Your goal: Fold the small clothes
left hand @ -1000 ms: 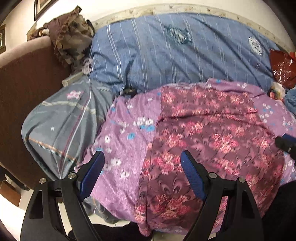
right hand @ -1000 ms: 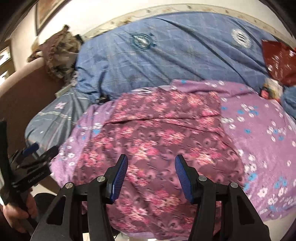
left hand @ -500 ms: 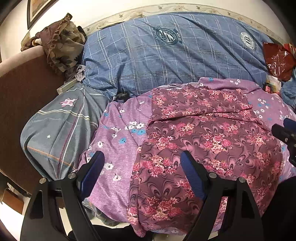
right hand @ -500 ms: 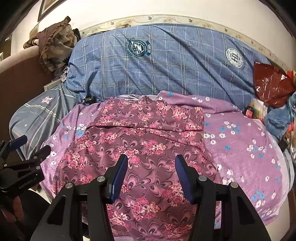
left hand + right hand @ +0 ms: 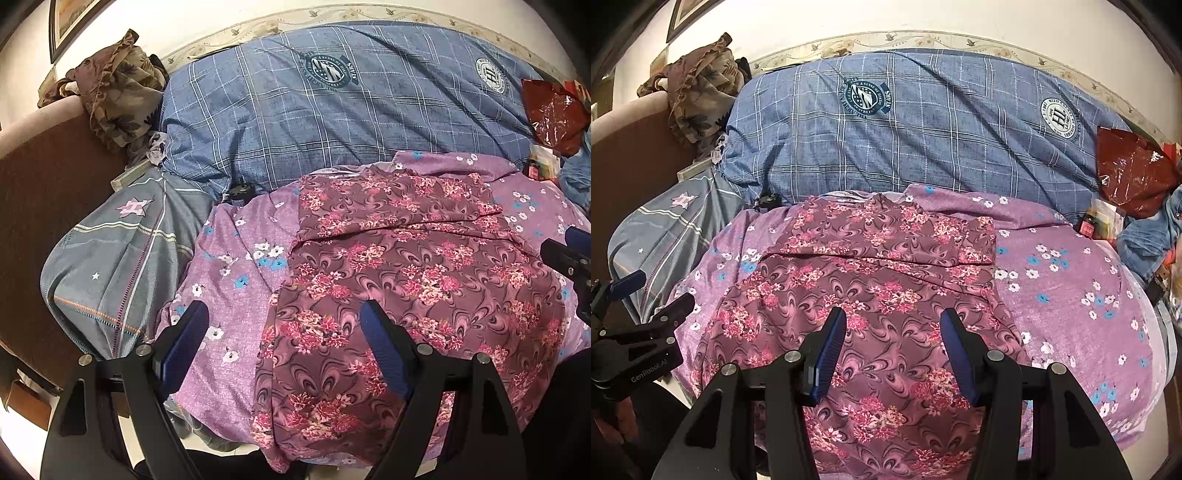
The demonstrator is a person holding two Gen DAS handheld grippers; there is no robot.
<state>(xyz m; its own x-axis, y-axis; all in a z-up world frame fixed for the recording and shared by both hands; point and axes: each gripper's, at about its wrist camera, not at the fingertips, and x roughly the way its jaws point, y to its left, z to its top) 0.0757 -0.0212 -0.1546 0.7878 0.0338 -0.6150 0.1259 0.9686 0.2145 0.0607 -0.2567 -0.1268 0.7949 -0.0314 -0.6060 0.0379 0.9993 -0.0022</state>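
A maroon garment with pink flowers (image 5: 406,266) lies spread on a purple floral bed sheet (image 5: 236,266), its far end folded over in a band. It also shows in the right wrist view (image 5: 871,291). My left gripper (image 5: 284,314) is open and empty, above the garment's near left edge. My right gripper (image 5: 892,321) is open and empty, above the garment's near middle. The left gripper shows at the left edge of the right wrist view (image 5: 646,299), and the right gripper's tip at the right edge of the left wrist view (image 5: 569,254).
A blue checked duvet (image 5: 923,122) lies behind the garment. A grey striped pillow (image 5: 114,266) and a brown headboard (image 5: 40,192) are at the left, with crumpled brown cloth (image 5: 114,99) on top. A red bag (image 5: 1130,170) and clutter sit at the far right.
Both grippers have drawn back and risen from the garment, so more of the bed and duvet is in view. Both stay open and empty.
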